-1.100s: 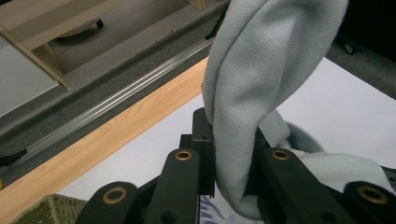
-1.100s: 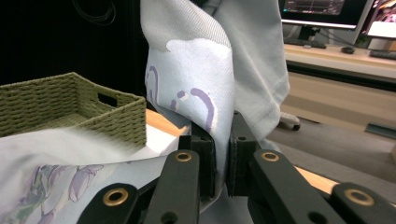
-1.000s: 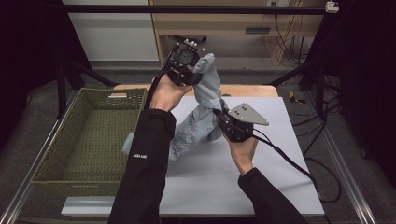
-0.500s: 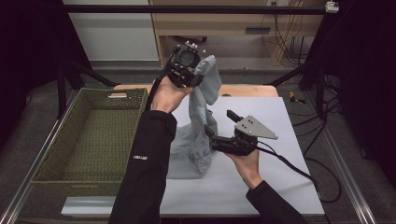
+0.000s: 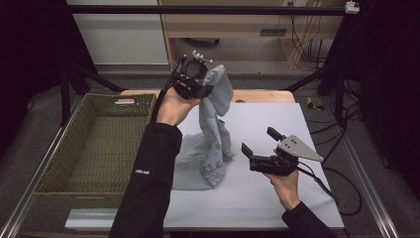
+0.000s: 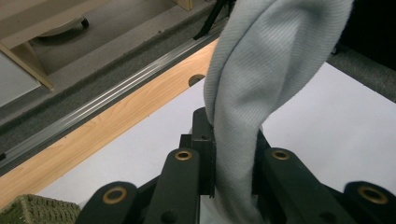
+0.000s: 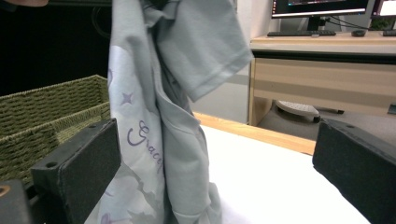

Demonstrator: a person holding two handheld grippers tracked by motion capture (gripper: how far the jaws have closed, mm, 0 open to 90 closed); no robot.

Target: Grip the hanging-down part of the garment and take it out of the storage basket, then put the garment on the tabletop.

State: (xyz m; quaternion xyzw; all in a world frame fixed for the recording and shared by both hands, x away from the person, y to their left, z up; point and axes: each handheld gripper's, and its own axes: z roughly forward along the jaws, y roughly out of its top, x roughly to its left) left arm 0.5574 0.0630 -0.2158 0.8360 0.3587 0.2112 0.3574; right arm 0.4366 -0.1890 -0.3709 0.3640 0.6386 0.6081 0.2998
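Note:
A pale grey-blue T-shirt [image 5: 210, 144] with purple print hangs from my left gripper [image 5: 194, 79], which is shut on its upper fold [image 6: 233, 154] and held high over the table's far side. The shirt's lower part rests bunched on the white table top [image 5: 277, 193]. My right gripper [image 5: 257, 141] hovers low to the right of the shirt, pointing left at it. Its jaws have just been opening and now stand wide with nothing between them. In the right gripper view the hanging shirt [image 7: 173, 121] is just ahead, a short sleeve [image 7: 212, 51] drooping at the top.
A green woven basket [image 5: 94, 144] stands to the left of the table. A wooden strip [image 5: 262, 96] runs along the table's far edge. Black frame posts and cables [image 5: 337, 89] are at the right. A desk with monitors [image 7: 322, 28] shows behind.
My right gripper let go of the shirt, opened wide and drew back to the right and down. The shirt now hangs straighter from the left gripper, which stayed put.

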